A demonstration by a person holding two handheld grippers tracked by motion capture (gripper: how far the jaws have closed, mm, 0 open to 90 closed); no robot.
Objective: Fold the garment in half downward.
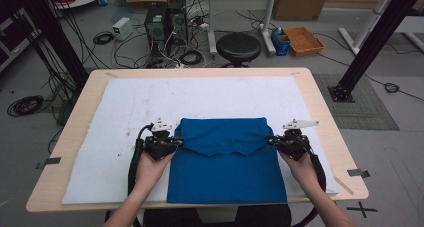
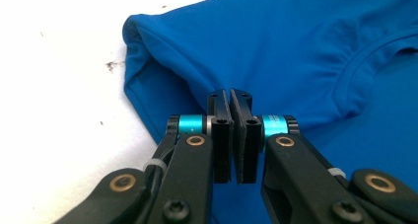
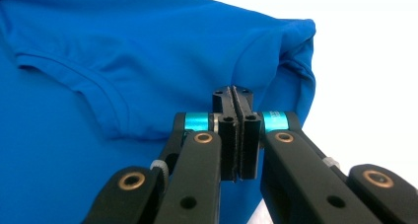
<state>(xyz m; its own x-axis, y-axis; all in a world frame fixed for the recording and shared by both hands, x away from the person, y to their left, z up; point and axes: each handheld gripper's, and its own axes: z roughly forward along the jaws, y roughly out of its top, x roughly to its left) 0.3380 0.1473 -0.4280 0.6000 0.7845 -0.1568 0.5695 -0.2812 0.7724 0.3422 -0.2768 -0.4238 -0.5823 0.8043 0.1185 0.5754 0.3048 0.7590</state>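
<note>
The left claw (image 2: 230, 135) is seen clamped tight, its two black jaws pressed together on a fold of the blue shirt (image 2: 276, 51) at the shirt's left edge. In the high view this claw (image 1: 176, 141) is held by the person's left hand (image 1: 150, 164), just beside the shirt's (image 1: 225, 157) folded-down upper part. The right claw (image 3: 237, 135) is likewise pinched closed on the cloth, at the shirt's (image 3: 123, 61) right edge, close to a bunched corner. From above, that claw (image 1: 272, 140) is gripped by the right hand (image 1: 302, 167), level with the left one across the shirt.

The shirt is laid flat between the two claws, its top portion folded down over the body so that a ribbed neckline seam is shown on the upper layer. It rests on a white mat (image 1: 120, 107), toward the near edge, and the mat is spread over a light wooden surface (image 1: 325, 117). Beyond the shirt, past the surface's far edge, a black stool (image 1: 238, 47) is seen on the floor.
</note>
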